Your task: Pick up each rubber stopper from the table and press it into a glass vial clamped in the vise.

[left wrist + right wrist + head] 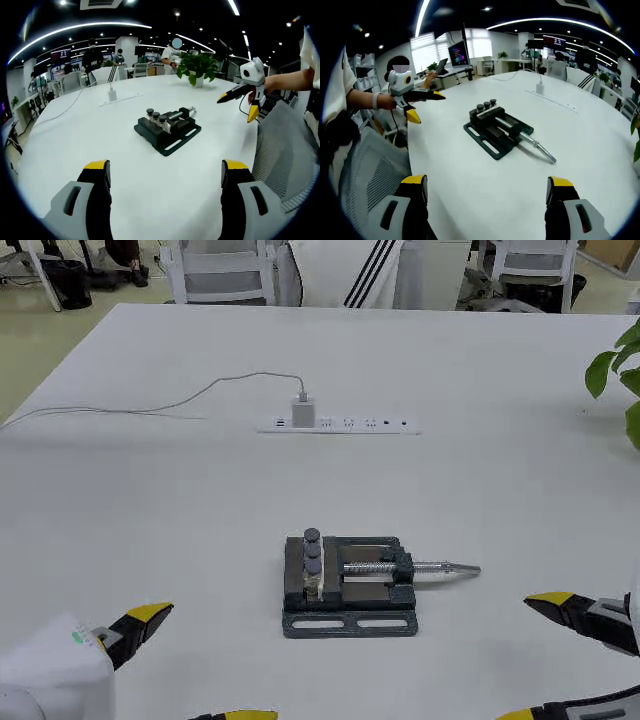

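Observation:
A dark vise (350,588) stands on the white table (150,500), also seen as the vise (167,129) and the vise (499,131). Its jaws clamp three small glass vials (313,575) in a row, each capped with a dark rubber stopper (312,536); the stoppers (156,115) and stoppers (486,105) stand upright. My left gripper (195,665) hovers open at the near left, nothing between its yellow-tipped fingers (97,166). My right gripper (530,658) is open at the near right, fingers (560,182) apart and bare. Each gripper is well short of the vise.
The vise's screw handle (445,568) sticks out to the right. A white power strip (335,424) with a charger and a cable lies farther back. A leafy plant (622,370) is at the right edge. Chairs stand beyond the table.

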The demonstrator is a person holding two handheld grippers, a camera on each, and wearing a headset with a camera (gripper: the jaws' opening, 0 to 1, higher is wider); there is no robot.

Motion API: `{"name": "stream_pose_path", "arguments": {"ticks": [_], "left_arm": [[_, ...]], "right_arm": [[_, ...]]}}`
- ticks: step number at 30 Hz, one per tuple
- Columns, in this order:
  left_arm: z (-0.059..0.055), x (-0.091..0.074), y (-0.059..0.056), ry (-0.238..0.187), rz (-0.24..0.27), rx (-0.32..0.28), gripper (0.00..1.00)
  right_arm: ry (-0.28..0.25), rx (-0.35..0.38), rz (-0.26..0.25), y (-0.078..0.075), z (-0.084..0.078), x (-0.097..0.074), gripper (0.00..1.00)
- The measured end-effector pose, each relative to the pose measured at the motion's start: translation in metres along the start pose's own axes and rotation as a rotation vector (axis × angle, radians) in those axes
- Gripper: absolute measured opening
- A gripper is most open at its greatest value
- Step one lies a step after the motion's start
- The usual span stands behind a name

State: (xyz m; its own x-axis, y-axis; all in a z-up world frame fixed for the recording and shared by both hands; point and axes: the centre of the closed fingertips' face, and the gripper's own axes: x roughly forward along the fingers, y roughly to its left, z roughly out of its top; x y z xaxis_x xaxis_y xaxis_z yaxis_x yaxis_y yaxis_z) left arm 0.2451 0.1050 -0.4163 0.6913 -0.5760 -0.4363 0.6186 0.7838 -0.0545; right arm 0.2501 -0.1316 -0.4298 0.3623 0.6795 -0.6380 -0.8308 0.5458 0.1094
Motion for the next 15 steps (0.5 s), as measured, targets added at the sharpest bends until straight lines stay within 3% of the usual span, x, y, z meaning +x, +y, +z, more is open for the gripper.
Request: {"name": "stream_pose_path", "arguments": {"ticks": [5, 8, 13, 15], "left_arm": [[0.002, 0.003, -0.002, 0.012, -0.008, 0.013, 0.90], [0.006, 0.005, -0.004, 0.004, -0.014, -0.011, 0.91], [0.015, 0.008, -0.015, 0.001, -0.043, 0.006, 0.92], [0.017, 0.008, -0.017, -0.002, -0.045, 0.016, 0.92]], "right_arm": [[-0.017, 0.010, 0.007, 0.002, 0.003, 0.002, 0.98], [-0.030, 0.015, 0.000, 0.002, 0.006, 0.000, 0.97], [-0.084, 0.056, -0.012, 0.004, 0.018, -0.002, 0.97], [-0.070, 0.056, -0.012, 0.006, 0.016, -0.002, 0.97]]}}
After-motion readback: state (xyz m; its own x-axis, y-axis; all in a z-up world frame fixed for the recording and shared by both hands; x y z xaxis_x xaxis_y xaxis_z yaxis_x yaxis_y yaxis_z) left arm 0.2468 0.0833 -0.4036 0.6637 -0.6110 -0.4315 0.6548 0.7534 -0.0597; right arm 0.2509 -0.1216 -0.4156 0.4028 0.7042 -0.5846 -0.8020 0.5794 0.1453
